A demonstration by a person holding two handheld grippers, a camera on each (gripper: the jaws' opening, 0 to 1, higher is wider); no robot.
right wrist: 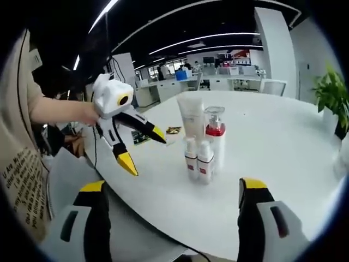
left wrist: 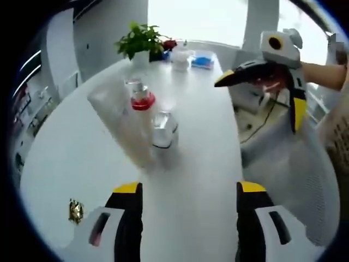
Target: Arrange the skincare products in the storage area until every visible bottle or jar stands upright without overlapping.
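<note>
White tabletop (right wrist: 272, 147) carries our small group of skincare products, all standing upright and close together near the table's middle. In the right gripper view we see a pale tube (right wrist: 191, 117) standing at the back, a clear pump bottle with a red collar (right wrist: 215, 136) just beside it, and two small white bottles with red labels (right wrist: 198, 160) in front, touching side by side. Our left gripper (right wrist: 143, 148) hangs in the air over the table edge, well apart from the products, its yellow-tipped jaws spread wide and holding nothing. In the left gripper view, our right gripper (left wrist: 260, 93) is raised beside the table, jaws parted and empty. A potted plant (left wrist: 139, 41) and a blue box (left wrist: 202, 60) sit at the table's far end.
</note>
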